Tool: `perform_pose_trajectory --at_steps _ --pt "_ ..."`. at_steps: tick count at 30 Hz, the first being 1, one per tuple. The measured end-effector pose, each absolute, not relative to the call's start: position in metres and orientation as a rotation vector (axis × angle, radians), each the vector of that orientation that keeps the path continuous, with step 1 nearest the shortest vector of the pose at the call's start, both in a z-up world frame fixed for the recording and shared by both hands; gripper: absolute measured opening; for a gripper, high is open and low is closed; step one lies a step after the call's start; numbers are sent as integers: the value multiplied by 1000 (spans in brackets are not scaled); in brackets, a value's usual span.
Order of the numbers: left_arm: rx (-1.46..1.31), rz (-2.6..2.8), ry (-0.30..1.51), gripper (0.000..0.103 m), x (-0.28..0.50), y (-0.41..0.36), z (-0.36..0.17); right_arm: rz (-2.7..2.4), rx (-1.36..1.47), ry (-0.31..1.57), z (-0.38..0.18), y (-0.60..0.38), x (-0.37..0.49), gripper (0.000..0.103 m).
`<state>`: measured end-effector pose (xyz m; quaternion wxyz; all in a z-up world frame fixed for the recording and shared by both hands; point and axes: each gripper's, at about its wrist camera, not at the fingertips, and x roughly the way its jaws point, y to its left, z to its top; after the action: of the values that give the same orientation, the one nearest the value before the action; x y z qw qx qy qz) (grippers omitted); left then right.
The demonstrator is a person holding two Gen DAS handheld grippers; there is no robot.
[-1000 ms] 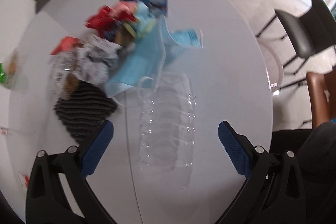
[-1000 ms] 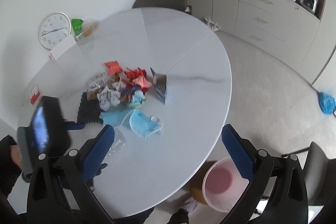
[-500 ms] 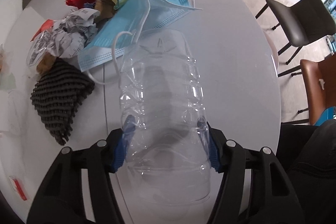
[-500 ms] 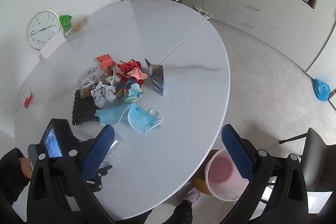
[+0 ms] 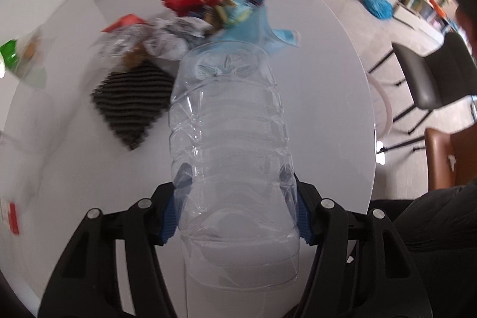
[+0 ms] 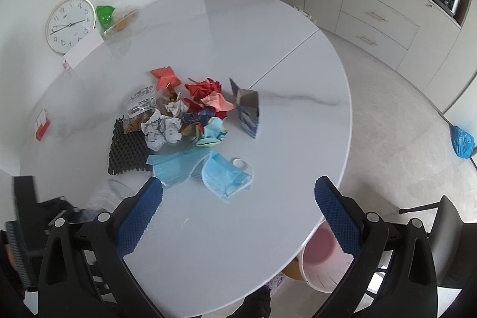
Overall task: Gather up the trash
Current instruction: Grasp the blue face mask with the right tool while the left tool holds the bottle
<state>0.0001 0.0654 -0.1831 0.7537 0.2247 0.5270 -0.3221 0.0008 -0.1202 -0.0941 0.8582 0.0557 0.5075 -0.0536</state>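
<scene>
My left gripper (image 5: 235, 195) is shut on a clear, crushed plastic bottle (image 5: 229, 121), its blue pads pressing both sides, and the bottle hangs above the white round table (image 5: 328, 85). A trash pile lies further back: blue face masks (image 6: 220, 172), crumpled paper (image 6: 162, 128), red wrappers (image 6: 204, 88), a small open carton (image 6: 249, 109) and a black ribbed mat (image 6: 125, 151). My right gripper (image 6: 238, 216) stands open over the table's near edge with nothing between its fingers. In the right wrist view the left gripper's body (image 6: 29, 216) and the bottle (image 6: 111, 192) show at lower left.
A pink-lined bin (image 6: 320, 261) stands on the floor below the table's near edge. A wall clock (image 6: 70, 24), a green bag (image 6: 104, 14) and a red box (image 6: 41, 124) sit at the table's far left. Chairs (image 5: 432, 76) stand to the right.
The left gripper went from wide open over the lying bottle to shut on it, then lifted it off the table. The right gripper drifted closer to the table, still open.
</scene>
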Motion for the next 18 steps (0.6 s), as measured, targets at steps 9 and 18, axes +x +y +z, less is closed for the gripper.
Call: perform_pose_trajectory --at_steps 9,18 --pt "376 -610 1123 60 6 83 -160 -68 180 1165 -153 -120 36 93" --pt "310 -602 1093 60 15 88 -154 -11 344 1279 -212 -113 75 60"
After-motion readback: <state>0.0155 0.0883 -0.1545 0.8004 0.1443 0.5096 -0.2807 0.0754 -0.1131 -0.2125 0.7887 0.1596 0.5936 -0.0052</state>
